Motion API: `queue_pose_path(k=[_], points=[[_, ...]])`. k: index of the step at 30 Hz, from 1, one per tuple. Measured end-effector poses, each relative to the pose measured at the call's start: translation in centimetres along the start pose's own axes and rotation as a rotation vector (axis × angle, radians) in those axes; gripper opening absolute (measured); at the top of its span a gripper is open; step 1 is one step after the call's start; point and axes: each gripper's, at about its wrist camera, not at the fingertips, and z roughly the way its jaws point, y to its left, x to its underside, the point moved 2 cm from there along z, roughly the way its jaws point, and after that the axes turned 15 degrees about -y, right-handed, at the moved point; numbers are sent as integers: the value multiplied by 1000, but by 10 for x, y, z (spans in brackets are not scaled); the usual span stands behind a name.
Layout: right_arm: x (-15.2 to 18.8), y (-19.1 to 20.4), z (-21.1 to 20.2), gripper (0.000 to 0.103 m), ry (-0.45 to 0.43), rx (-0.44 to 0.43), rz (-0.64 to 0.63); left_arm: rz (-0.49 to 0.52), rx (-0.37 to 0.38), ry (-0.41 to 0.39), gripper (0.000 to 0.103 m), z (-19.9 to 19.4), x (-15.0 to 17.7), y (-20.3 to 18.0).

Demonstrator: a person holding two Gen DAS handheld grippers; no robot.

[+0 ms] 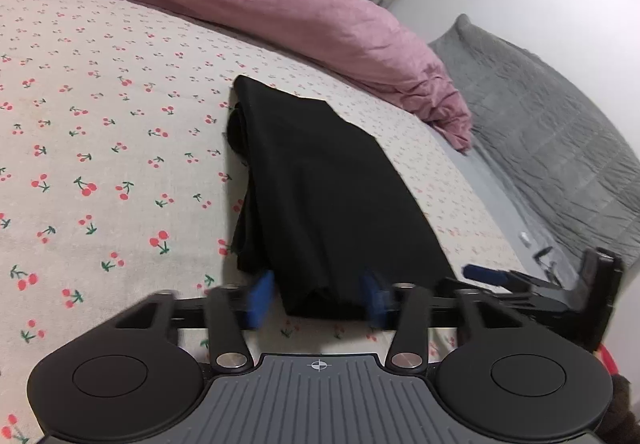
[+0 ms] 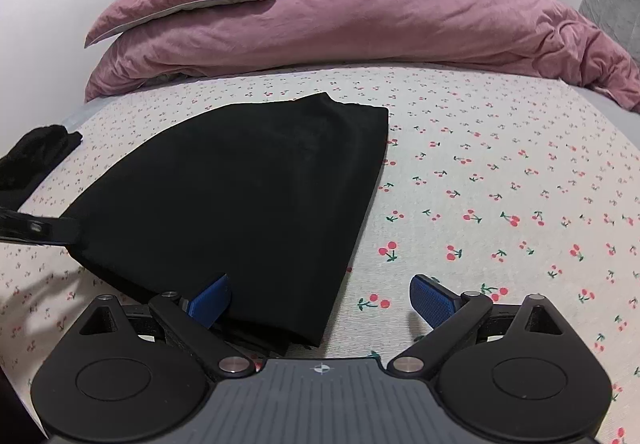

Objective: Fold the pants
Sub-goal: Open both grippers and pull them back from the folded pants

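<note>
Already folded, the pants [image 2: 240, 196] lie on the bed [image 2: 500, 172], long axis running away from both grippers. Left gripper [image 1: 316, 298] and right gripper [image 2: 320, 300]: jaws spread, straddling near-edge corners, equally near.

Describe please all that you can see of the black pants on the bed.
The black pants are plain, matte, soft cloth, already folded into a flat stack of layers lying on the cherry-print sheet. They are narrow at the far end and wider toward the cameras; layered edges show along one side. The left gripper is open with the near edge between its blue fingers. The right gripper is open over the near corner, one pad touching or overlapping the cloth.
</note>
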Motion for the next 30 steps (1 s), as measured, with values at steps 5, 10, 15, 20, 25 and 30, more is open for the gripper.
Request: queue_pose_path(k=[5, 10, 15, 20, 25, 30], points=[[-1, 1, -4, 97, -17, -2, 11, -10, -14, -27, 4, -2, -3, 0], [3, -1, -2, 97, 12, -4, 21, 40, -97, 3, 9, -7, -5, 14], [-2, 1, -7, 97, -14, 6, 8, 13, -135, 50, 33, -1, 2, 29], [-6, 1, -14, 98, -35, 81, -2, 205, -210, -77, 89, -16, -5, -4], [-20, -1, -32, 98, -28, 158, 56, 302, -273, -84, 99, -15, -6, -40], [-30, 8, -66, 103, -85, 206, 83, 344, -294, -70, 102, -16, 0, -69]])
